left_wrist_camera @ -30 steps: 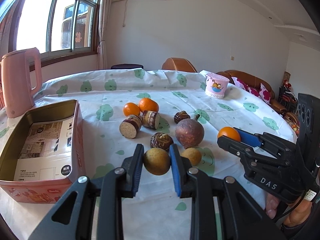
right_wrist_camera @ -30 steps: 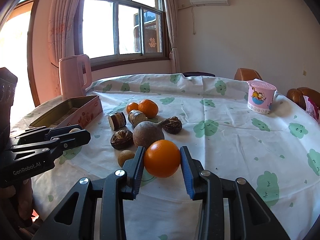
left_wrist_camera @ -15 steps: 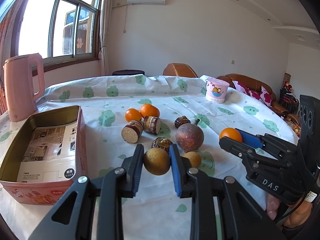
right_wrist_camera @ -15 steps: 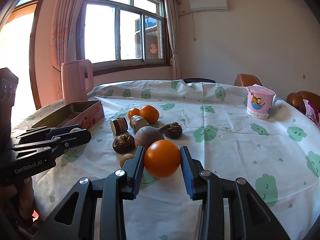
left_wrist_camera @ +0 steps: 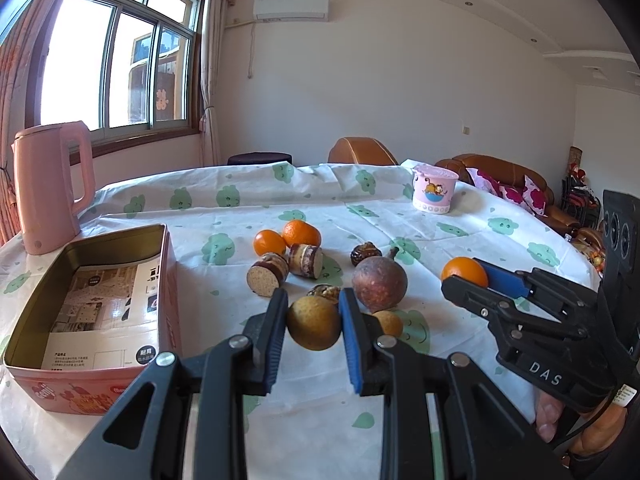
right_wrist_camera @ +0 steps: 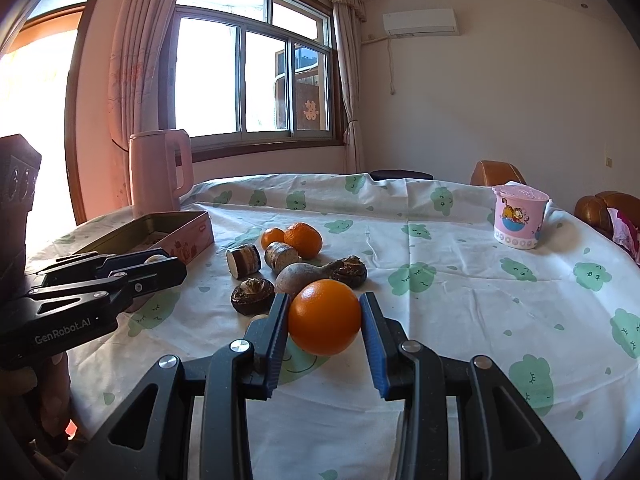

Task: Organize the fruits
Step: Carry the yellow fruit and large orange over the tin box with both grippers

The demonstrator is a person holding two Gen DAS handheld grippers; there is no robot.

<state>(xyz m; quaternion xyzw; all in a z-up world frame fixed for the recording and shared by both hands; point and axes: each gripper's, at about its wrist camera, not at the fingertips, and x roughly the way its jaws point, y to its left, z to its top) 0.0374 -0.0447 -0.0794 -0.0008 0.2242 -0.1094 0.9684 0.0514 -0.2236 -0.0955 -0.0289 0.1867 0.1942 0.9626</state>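
My left gripper (left_wrist_camera: 314, 322) is shut on a round brownish-yellow fruit (left_wrist_camera: 314, 326) and holds it above the cloth, right of the open pink tin (left_wrist_camera: 94, 292). My right gripper (right_wrist_camera: 325, 322) is shut on an orange (right_wrist_camera: 325, 322) above the table; it also shows in the left wrist view (left_wrist_camera: 466, 274). On the cloth lie two small oranges (left_wrist_camera: 286, 238), two cut brown pieces (left_wrist_camera: 286, 268), a purple-brown round fruit (left_wrist_camera: 380, 282), dark wrinkled fruits (left_wrist_camera: 365, 253) and a small yellow fruit (left_wrist_camera: 389, 322).
A pink kettle (left_wrist_camera: 48, 188) stands behind the tin at the left. A pink cartoon cup (left_wrist_camera: 434, 192) stands at the far right of the table (left_wrist_camera: 460, 220). Brown chairs and a sofa lie beyond the table's far edge.
Both grippers have risen and pulled back a little, each still holding its fruit. The fruits on the cloth have not moved.
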